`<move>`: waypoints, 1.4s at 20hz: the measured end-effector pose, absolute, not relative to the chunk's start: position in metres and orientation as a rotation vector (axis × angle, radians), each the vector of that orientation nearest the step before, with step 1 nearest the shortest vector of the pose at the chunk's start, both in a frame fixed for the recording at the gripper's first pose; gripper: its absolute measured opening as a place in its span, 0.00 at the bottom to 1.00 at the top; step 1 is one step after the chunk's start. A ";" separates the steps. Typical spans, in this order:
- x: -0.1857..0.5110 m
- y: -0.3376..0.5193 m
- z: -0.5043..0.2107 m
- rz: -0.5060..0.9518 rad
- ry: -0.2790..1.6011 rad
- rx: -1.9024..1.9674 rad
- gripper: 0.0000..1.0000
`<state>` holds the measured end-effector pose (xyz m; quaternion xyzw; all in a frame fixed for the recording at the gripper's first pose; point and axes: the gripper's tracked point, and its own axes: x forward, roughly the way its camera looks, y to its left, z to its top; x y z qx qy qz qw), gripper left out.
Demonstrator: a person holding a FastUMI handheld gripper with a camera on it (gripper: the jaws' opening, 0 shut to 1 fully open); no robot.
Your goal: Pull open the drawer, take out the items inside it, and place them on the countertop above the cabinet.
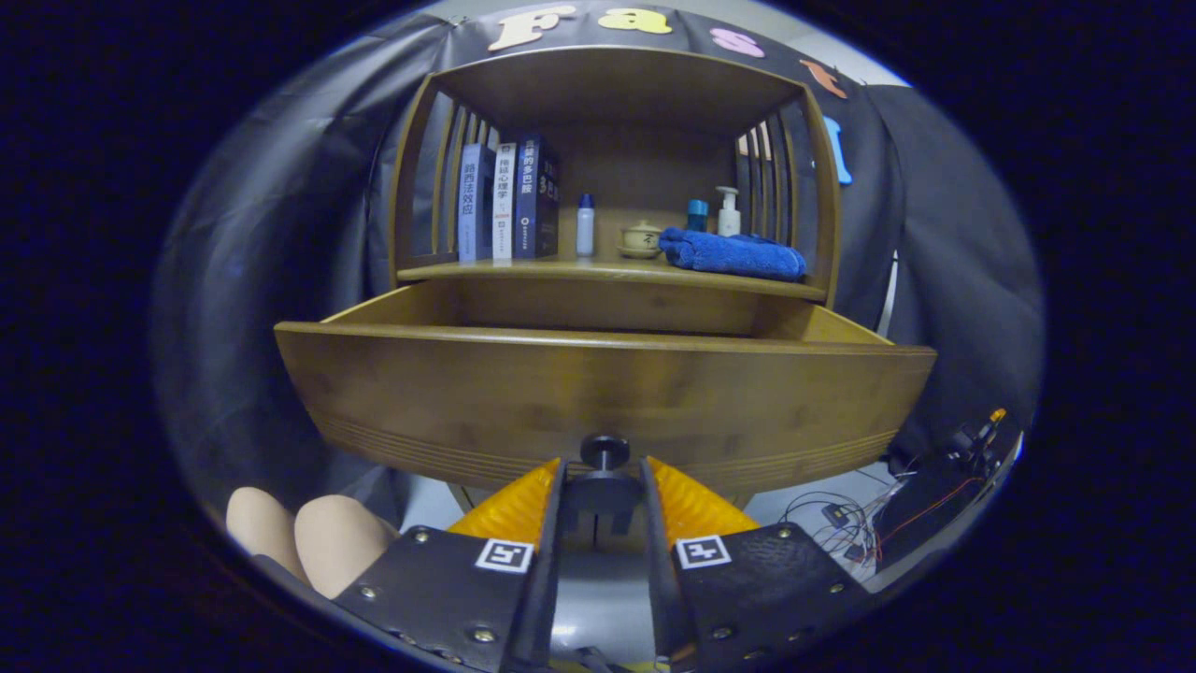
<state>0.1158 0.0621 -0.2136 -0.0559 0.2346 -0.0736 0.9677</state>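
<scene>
The wooden cabinet's drawer stands pulled out toward me, its wide front panel just ahead of the fingers. That panel hides whatever lies inside the drawer. My gripper is at the bottom middle of the panel, with both fingers closed against the dark drawer knob that fills the gap between them. Above the drawer is the countertop, a shelf inside the cabinet's upper frame.
On the countertop stand three books at the left, a small white bottle, a lidded cup, a folded blue towel and a pump bottle. Loose wires lie below right. Part of a person shows below left.
</scene>
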 end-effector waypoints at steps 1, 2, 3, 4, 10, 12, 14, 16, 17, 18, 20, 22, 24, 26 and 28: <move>0.113 0.063 -0.212 -0.142 0.473 -0.116 0.42; 0.108 0.063 -0.209 -0.138 0.470 -0.130 0.44; 0.103 0.061 -0.203 -0.139 0.459 -0.151 0.44; 0.100 0.060 -0.196 -0.138 0.445 -0.166 0.43; 0.113 0.056 -0.122 -0.147 0.304 -0.143 0.43; 0.127 0.055 -0.097 -0.145 0.261 -0.138 0.43; 0.146 0.055 -0.080 -0.132 0.236 -0.137 0.43; 0.167 0.054 -0.071 -0.118 0.223 -0.153 0.43; 0.178 0.054 -0.069 -0.111 0.227 -0.158 0.43; 0.187 0.054 -0.071 -0.104 0.241 -0.160 0.43; 0.209 0.053 -0.076 -0.091 0.274 -0.157 0.43; 0.229 0.049 -0.088 -0.088 0.334 -0.154 0.43; 0.245 0.042 -0.099 -0.097 0.408 -0.149 0.43; 0.259 0.040 -0.115 -0.096 0.469 -0.139 0.43; 0.266 0.041 -0.130 -0.084 0.538 -0.119 0.43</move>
